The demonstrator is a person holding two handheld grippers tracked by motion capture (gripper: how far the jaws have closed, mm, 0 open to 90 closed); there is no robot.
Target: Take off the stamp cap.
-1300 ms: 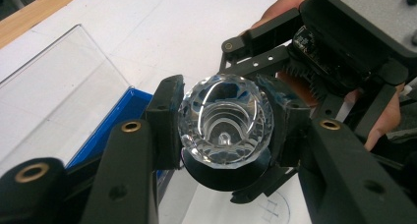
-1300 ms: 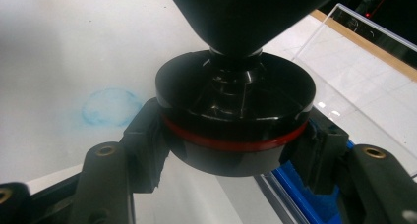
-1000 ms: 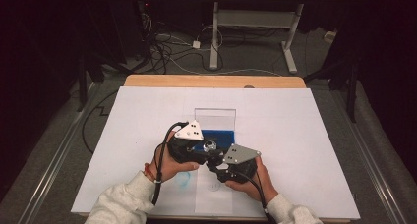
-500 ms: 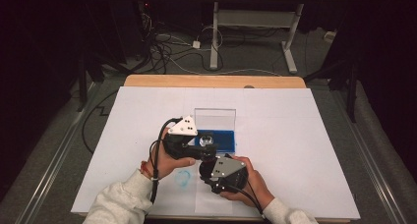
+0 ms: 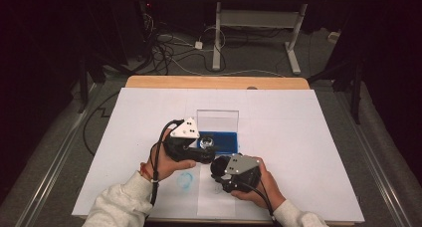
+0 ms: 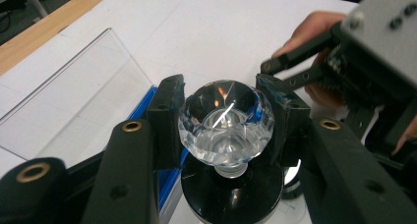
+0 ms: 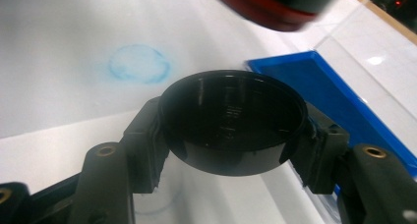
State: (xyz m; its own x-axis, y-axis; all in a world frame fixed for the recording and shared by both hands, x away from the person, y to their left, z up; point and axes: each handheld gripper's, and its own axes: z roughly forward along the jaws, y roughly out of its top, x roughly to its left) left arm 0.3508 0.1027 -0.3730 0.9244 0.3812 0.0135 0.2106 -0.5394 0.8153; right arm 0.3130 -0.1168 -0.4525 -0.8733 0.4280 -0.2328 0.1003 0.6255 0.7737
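My left gripper (image 6: 222,103) is shut on a clear faceted glass ball (image 6: 223,130) that stands on a round black base (image 6: 231,197). In the high view the left gripper (image 5: 206,145) sits at the middle of the white sheet, by the blue tray (image 5: 226,146). My right gripper (image 7: 231,135) is shut on a black round cap (image 7: 233,111), held hollow side up. In the high view the right gripper (image 5: 218,168) lies just nearer the front edge than the left one. From the left gripper view, the right gripper's body (image 6: 373,52) and fingers of the hand show close by at the upper right.
A clear plastic panel (image 5: 217,118) stands behind the blue tray. A blue ring-shaped smudge (image 5: 185,179) marks the white sheet (image 5: 308,137) near the left hand. A wooden table edge (image 5: 214,81) runs along the far side. A dark, red-rimmed thing (image 7: 275,5) hangs blurred over the right gripper.
The right gripper has drawn back a little toward the front edge with the black cap, away from the left gripper. The left gripper has kept its place.
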